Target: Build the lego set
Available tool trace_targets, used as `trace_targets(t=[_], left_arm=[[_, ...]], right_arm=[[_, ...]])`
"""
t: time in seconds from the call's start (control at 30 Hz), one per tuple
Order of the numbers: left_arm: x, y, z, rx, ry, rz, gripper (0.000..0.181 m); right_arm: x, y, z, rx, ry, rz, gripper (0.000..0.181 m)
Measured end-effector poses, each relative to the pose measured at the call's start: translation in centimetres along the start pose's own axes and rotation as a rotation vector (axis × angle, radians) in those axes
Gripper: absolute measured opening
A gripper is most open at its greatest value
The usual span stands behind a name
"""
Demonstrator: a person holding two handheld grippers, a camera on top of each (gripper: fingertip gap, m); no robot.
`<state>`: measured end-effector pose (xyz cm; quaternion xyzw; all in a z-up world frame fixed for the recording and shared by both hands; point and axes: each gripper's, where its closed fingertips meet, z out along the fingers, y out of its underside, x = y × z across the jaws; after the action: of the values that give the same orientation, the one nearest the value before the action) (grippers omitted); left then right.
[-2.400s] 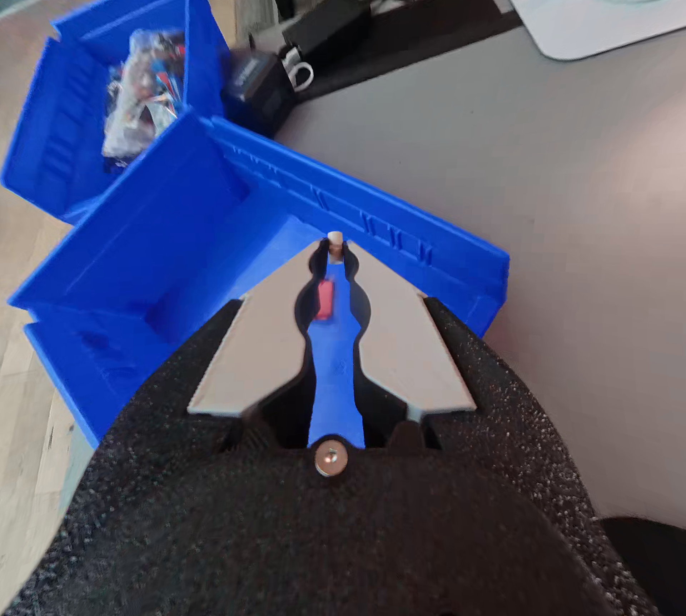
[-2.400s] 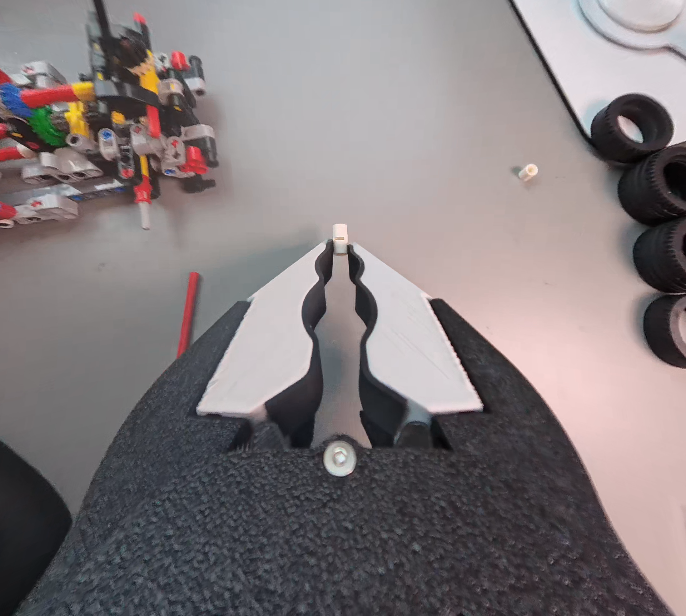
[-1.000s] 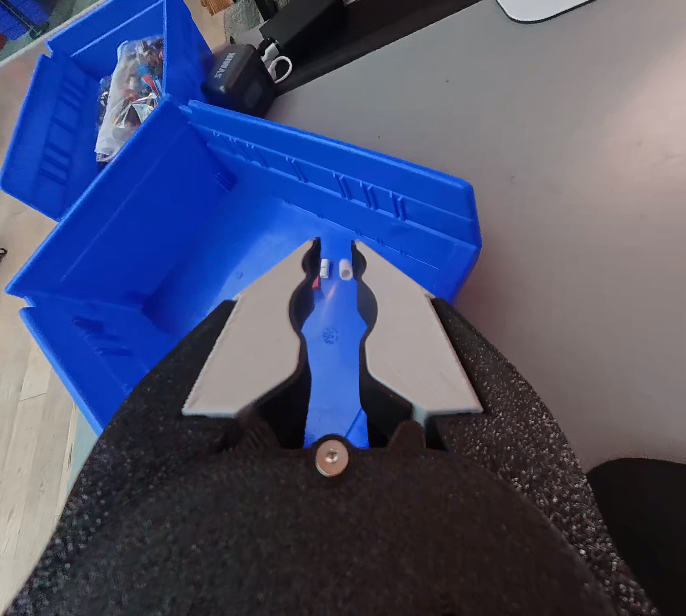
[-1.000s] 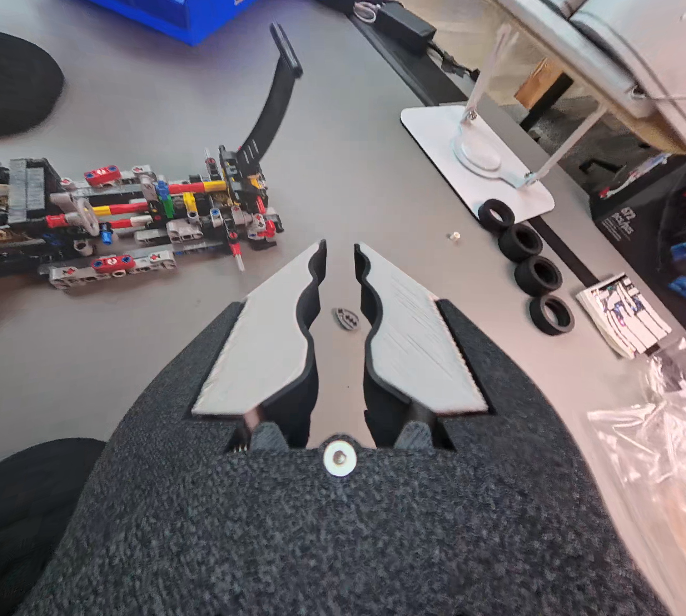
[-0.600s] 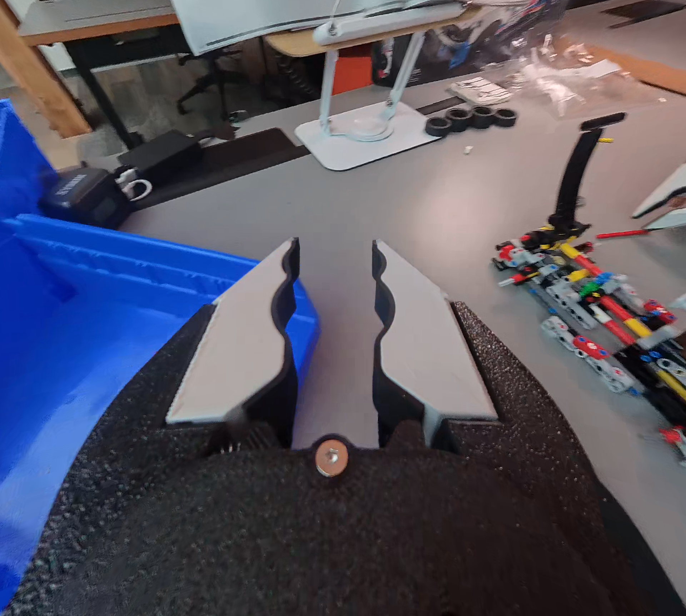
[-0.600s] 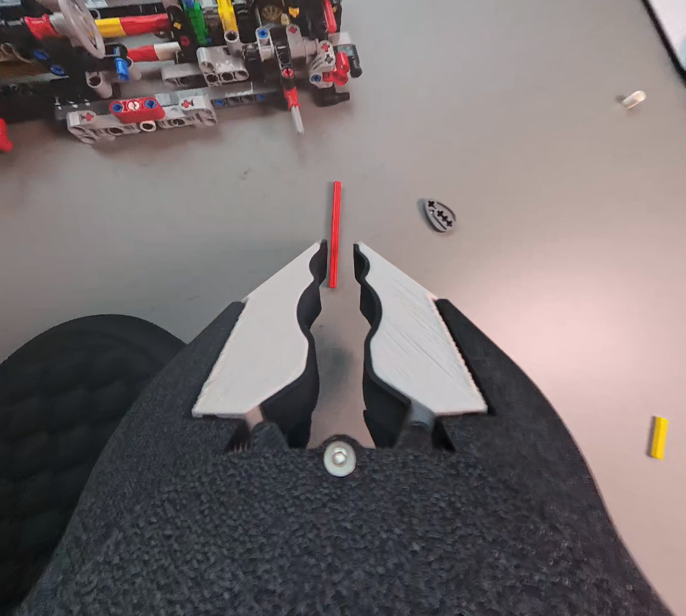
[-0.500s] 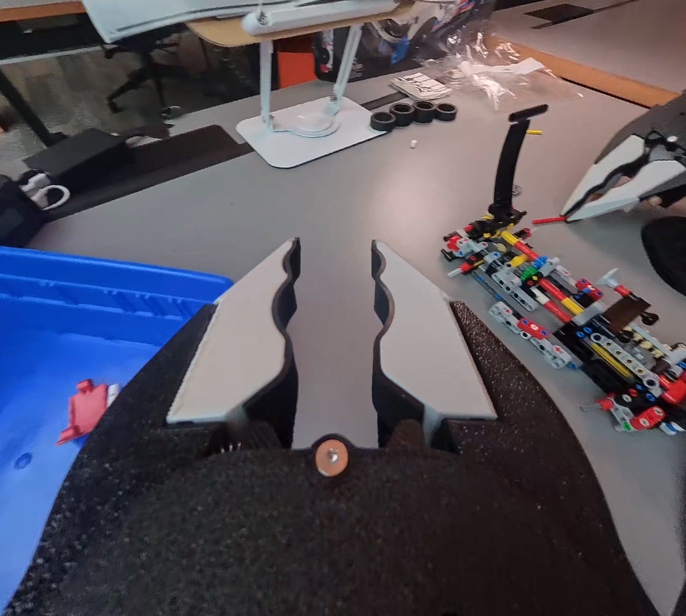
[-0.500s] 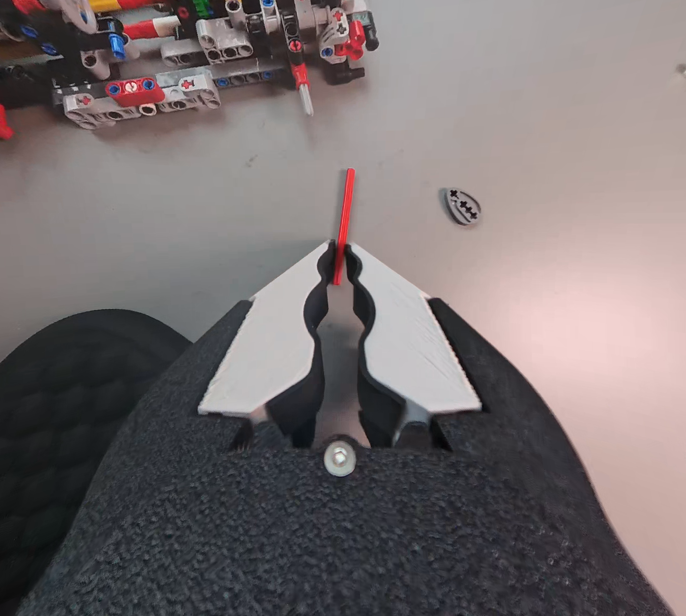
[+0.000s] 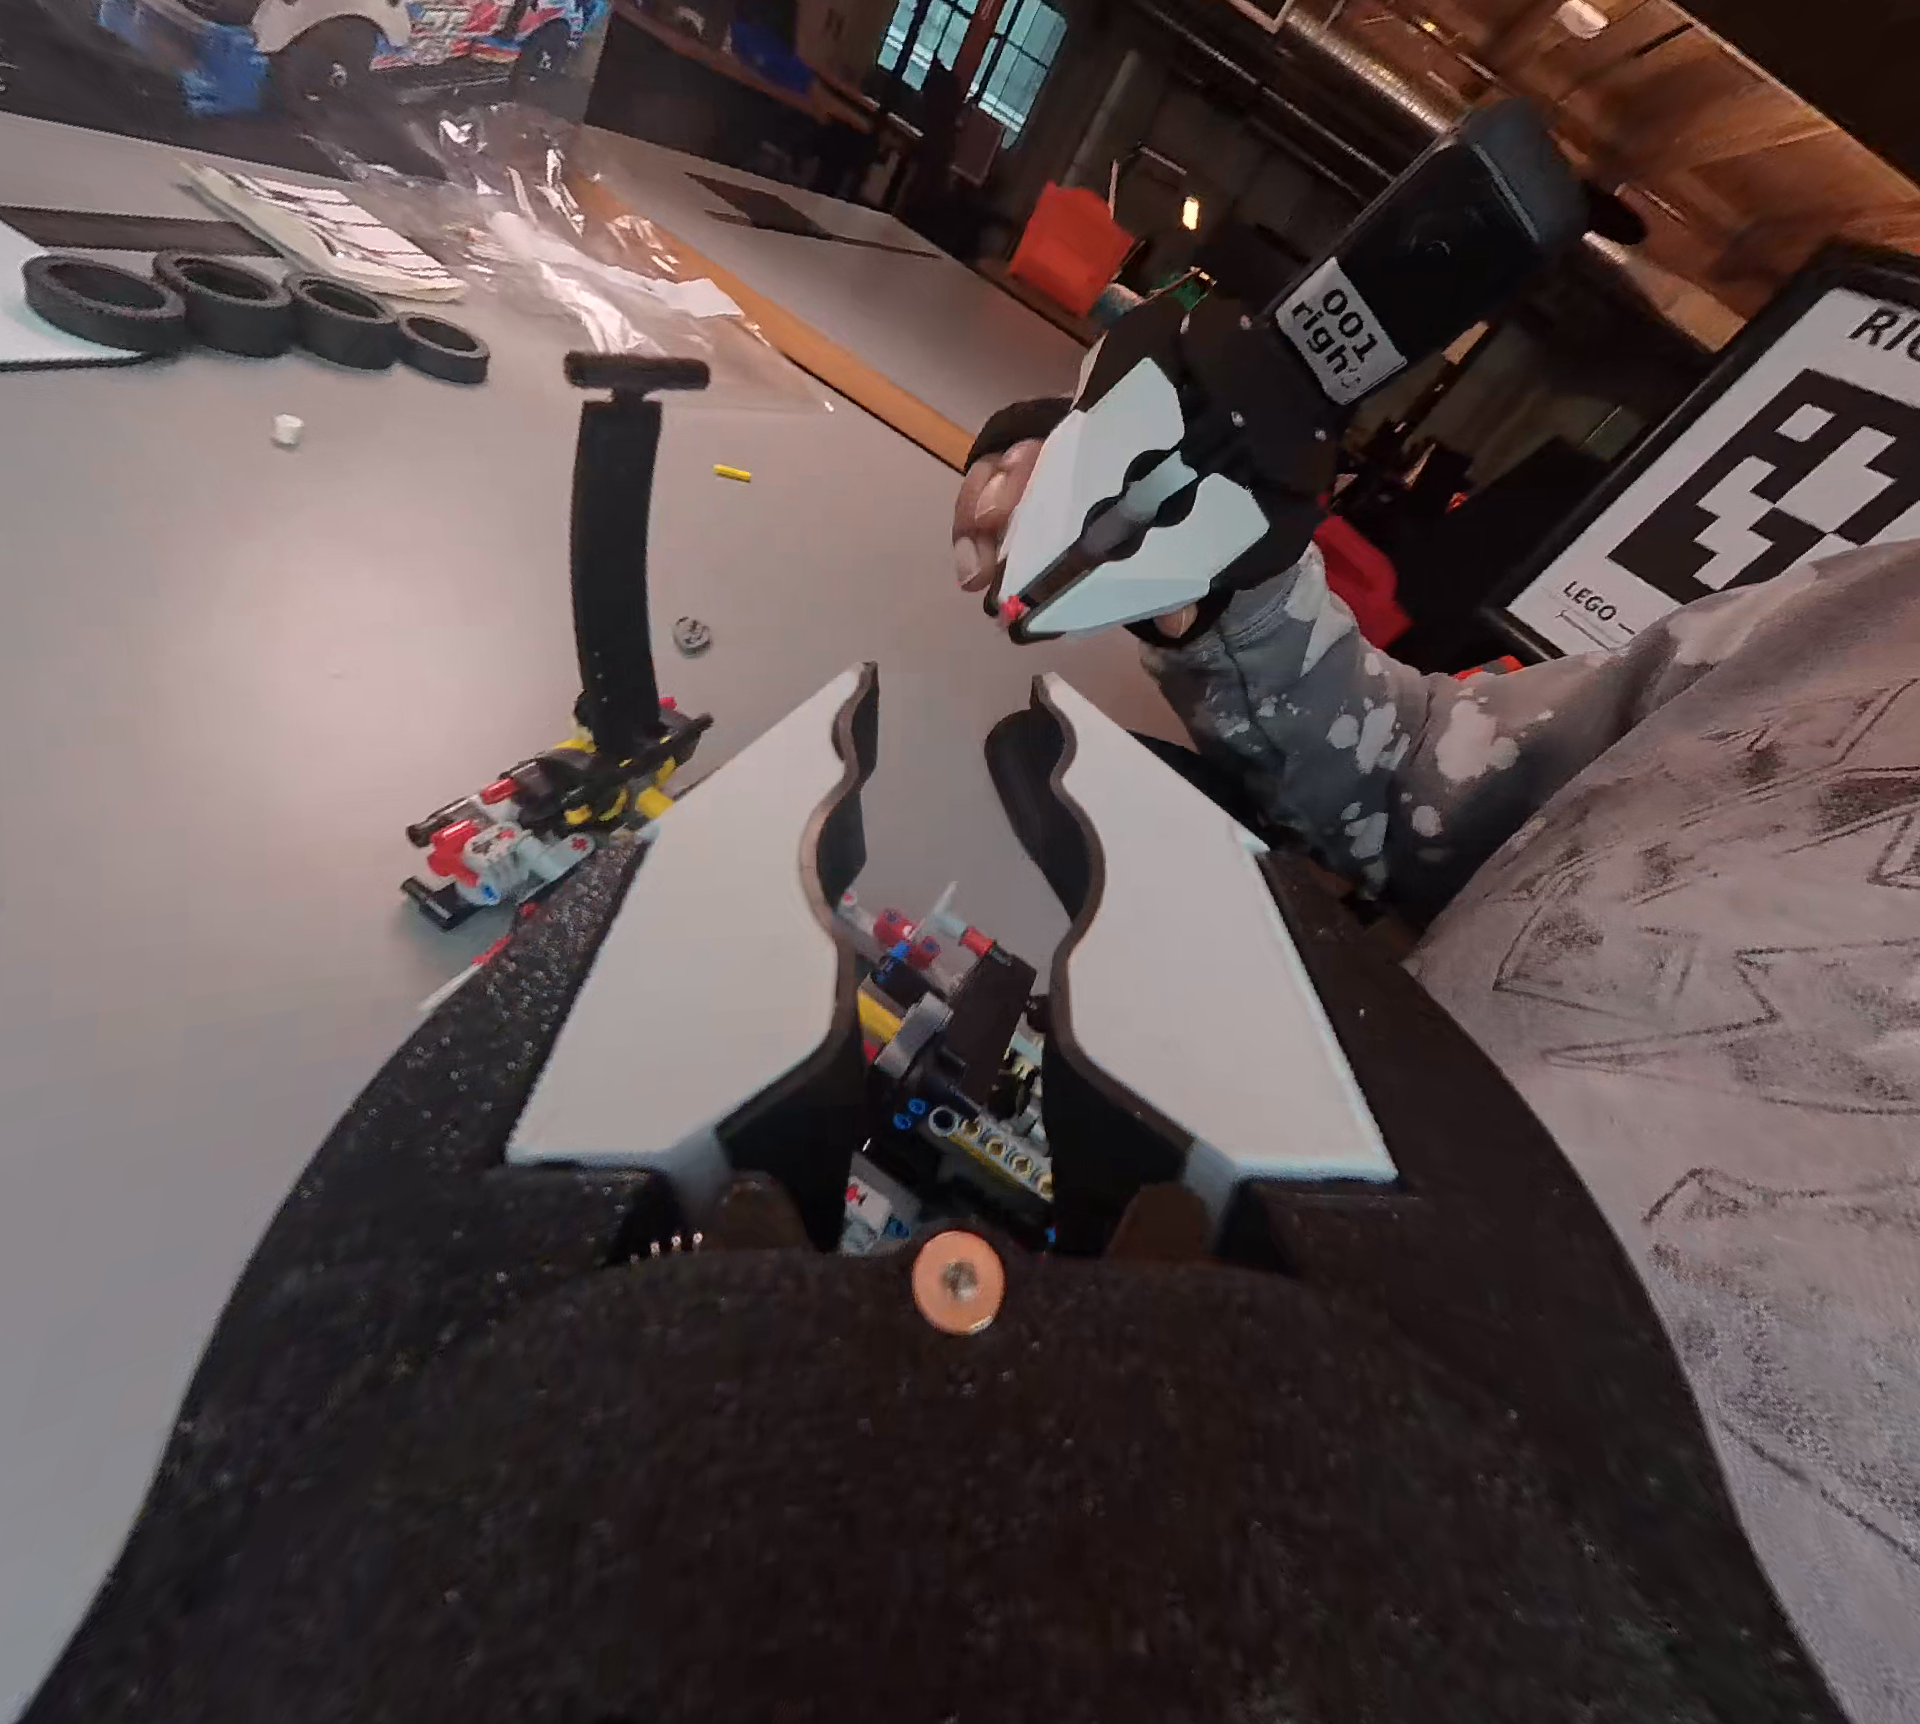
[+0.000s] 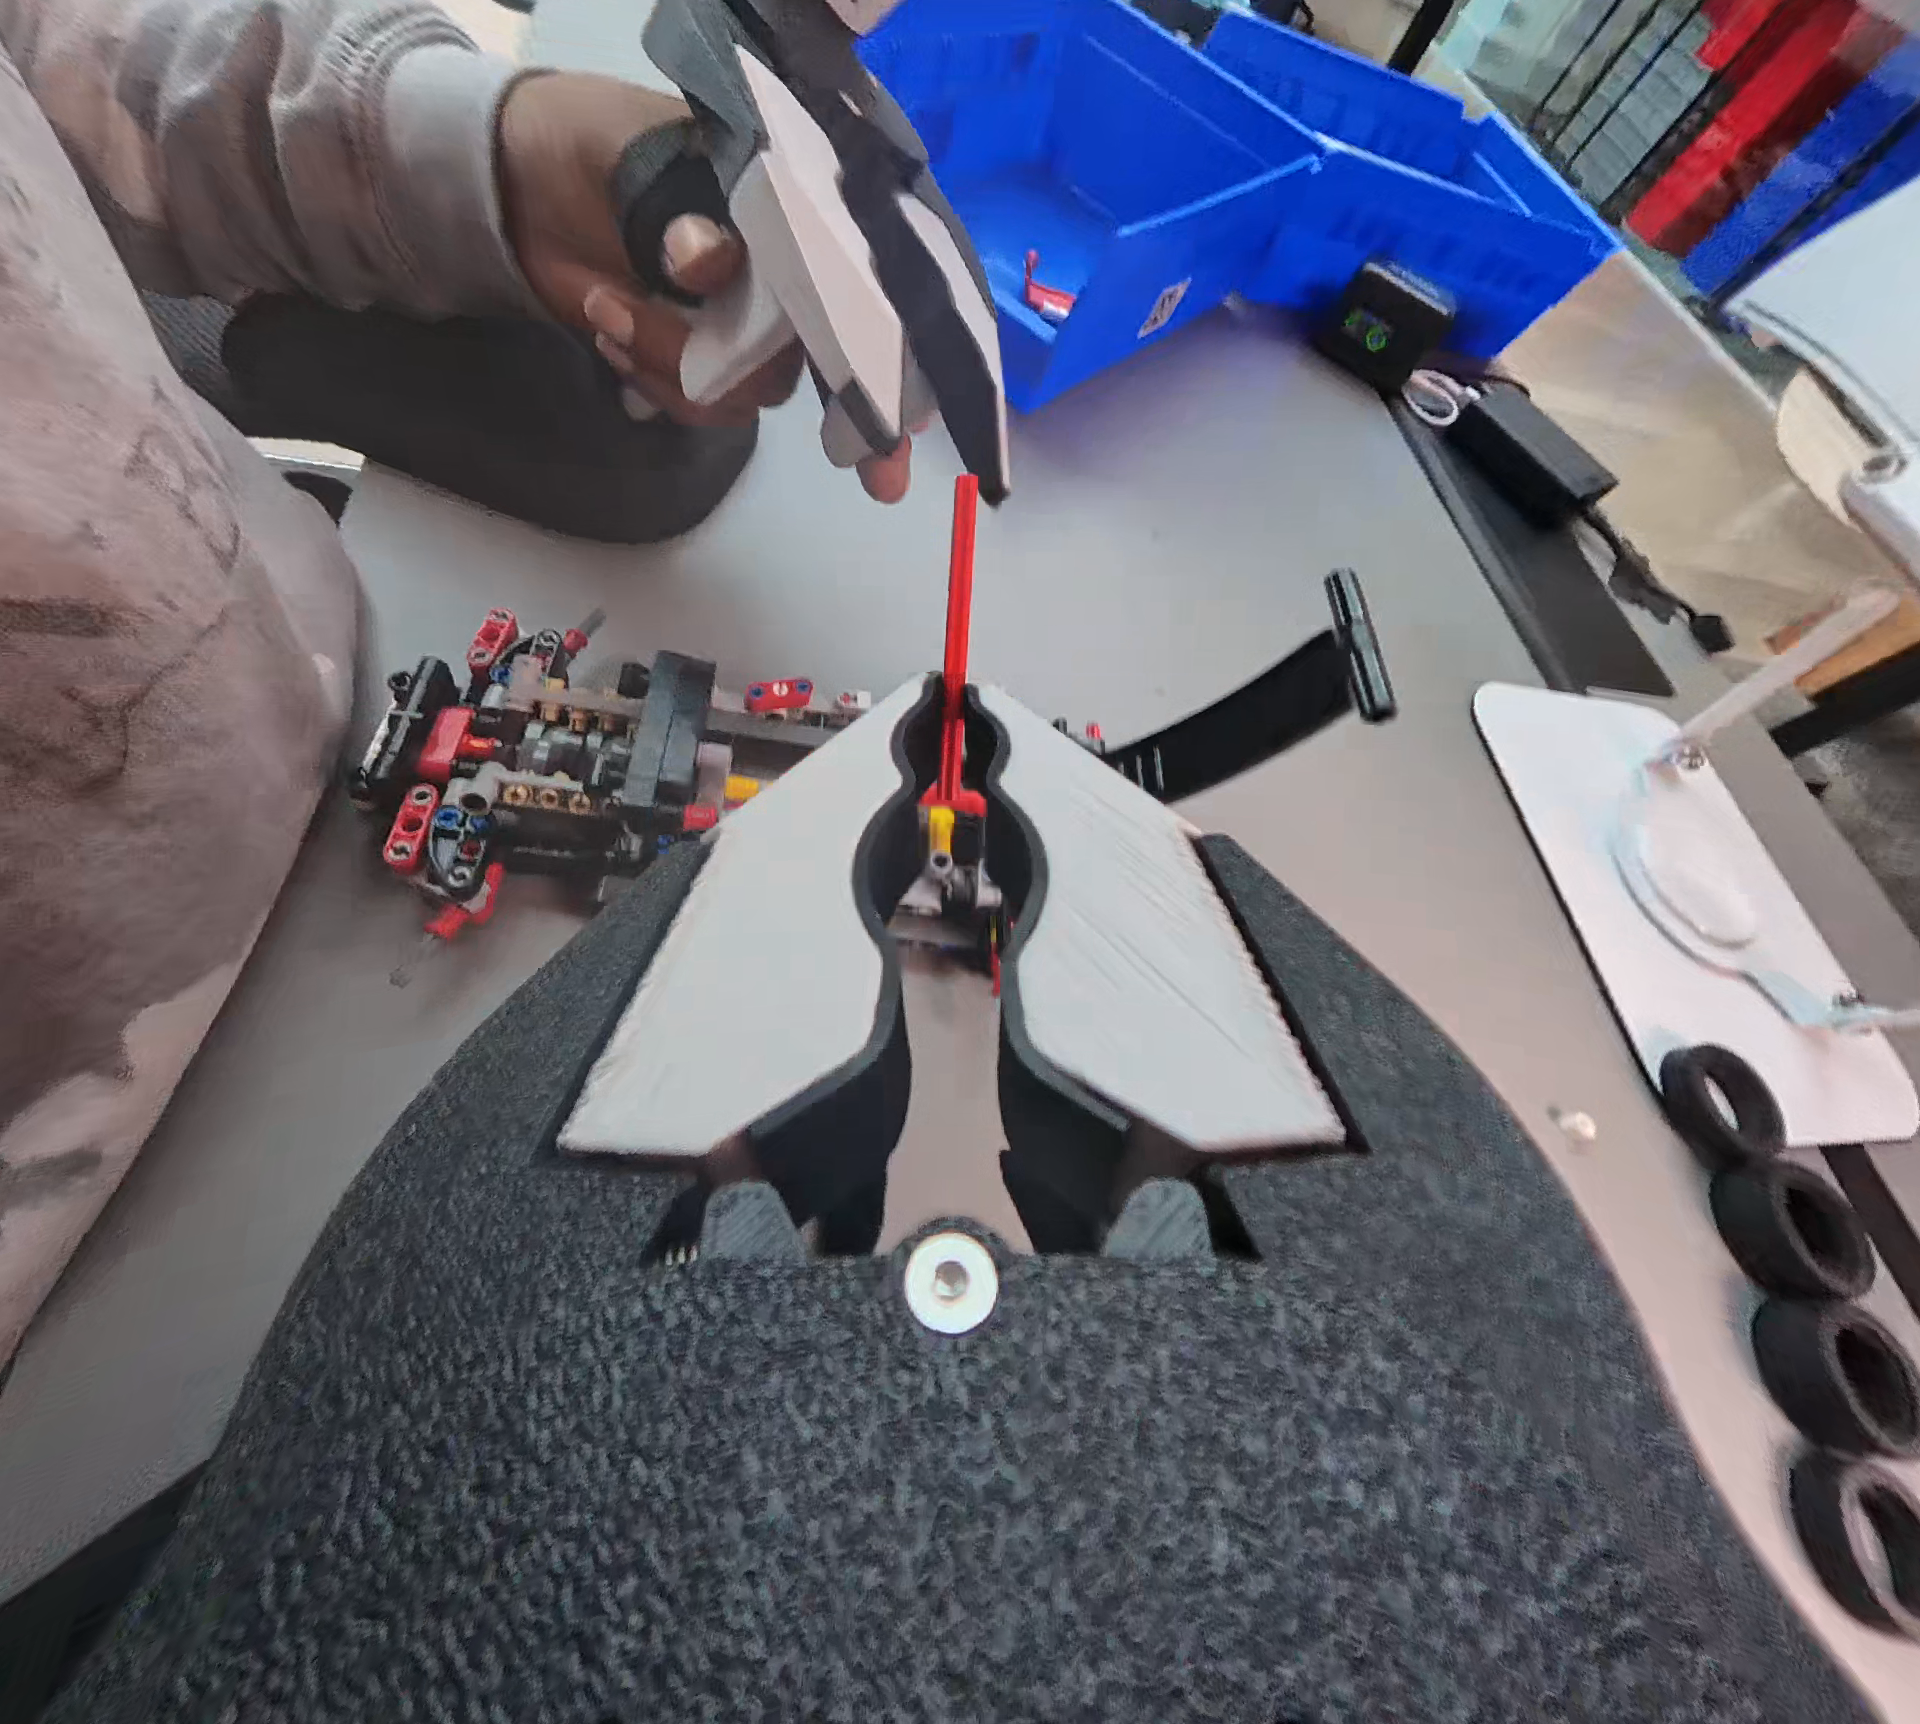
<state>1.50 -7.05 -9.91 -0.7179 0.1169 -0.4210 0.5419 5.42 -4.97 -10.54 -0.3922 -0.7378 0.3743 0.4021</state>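
Note:
The part-built lego chassis (image 10: 551, 770) lies on the grey table (image 10: 1195, 469), with a black curved piece (image 10: 1247, 698) sticking out of it. My right gripper (image 10: 951, 687) is shut on a thin red axle (image 10: 961, 583) and holds it in the air above the chassis, pointing at my left gripper (image 10: 925, 459). In the left wrist view my left gripper (image 9: 956, 687) is open and empty, just above the chassis (image 9: 935, 1030). The right gripper (image 9: 1013, 609) hangs a little beyond it, with the red axle's end showing at its tip.
Blue bins (image 10: 1091, 168) stand at the table's far side, with a red part inside. Black tyres (image 10: 1787, 1227) lie by a white stand base (image 10: 1662, 895). A small white piece (image 9: 286, 429), a yellow pin (image 9: 732, 472) and a grey cam piece (image 9: 691, 632) lie loose. A person's sleeves are close by. The left gripper's tips are roughly 6 centimeters from the right gripper's. From either gripper's tips it is about 30 centimeters to the small white piece (image 9: 286, 429). It turns up in the right wrist view (image 10: 1572, 1116) as well.
My right gripper shut on the red axle on the table and lifted it. My left gripper let a small white piece go in the blue bin and swung over the chassis, open.

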Motion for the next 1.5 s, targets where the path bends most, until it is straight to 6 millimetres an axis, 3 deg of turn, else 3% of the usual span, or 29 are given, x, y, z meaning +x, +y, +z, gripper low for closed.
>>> trace_targets(t=[0.1,0.23,0.33,0.83,0.93,1.03,1.13,1.2,1.27,1.33,1.43,1.5], left_arm=[[1.2,-1.2,0.2,0.044,0.055,-0.004,0.023],[1.8,-1.4,0.2,0.039,0.054,0.056,0.014],[1.8,-1.2,0.1,0.028,0.047,0.087,0.004],[1.2,-1.0,0.0,0.020,-0.008,0.186,0.003],[0.6,-1.5,-0.9,0.024,-0.055,0.222,0.003],[-2.6,-4.0,-4.6,0.037,-0.300,0.346,0.003],[-8.6,-7.0,-12.8,-0.010,-0.763,0.488,0.004],[-12.2,-7.4,-18.3,-0.067,-1.002,0.451,0.004],[-15.2,-6.0,-21.5,-0.156,-1.109,0.331,0.005],[-16.8,-5.3,-23.1,-0.150,-1.167,0.274,0.009],[-17.5,-5.1,-23.0,-0.124,-1.164,0.241,0.037],[-17.1,-5.8,-22.3,-0.103,-1.150,0.283,0.040]], right_arm=[[-0.6,-1.8,1.0,0.042,-0.023,-0.027,0.004],[-1.0,-2.5,2.0,0.066,-0.048,-0.028,0.004],[-1.1,-2.4,2.4,0.063,-0.056,-0.030,0.004],[-0.6,-2.1,2.7,0.097,-0.050,0.017,0.005],[0.1,-2.1,2.2,0.110,-0.025,0.026,0.016],[2.0,-1.2,1.0,0.073,0.045,0.053,0.019],[5.8,2.1,-0.4,-0.023,0.173,0.138,0.020],[7.0,4.3,0.0,-0.055,0.168,0.246,0.026],[7.0,5.2,1.4,-0.046,0.117,0.326,0.032],[6.5,6.0,3.3,-0.062,0.061,0.357,0.041],[5.8,6.7,5.7,-0.077,-0.006,0.398,0.041],[5.3,6.4,6.6,-0.061,-0.044,0.409,0.014]])
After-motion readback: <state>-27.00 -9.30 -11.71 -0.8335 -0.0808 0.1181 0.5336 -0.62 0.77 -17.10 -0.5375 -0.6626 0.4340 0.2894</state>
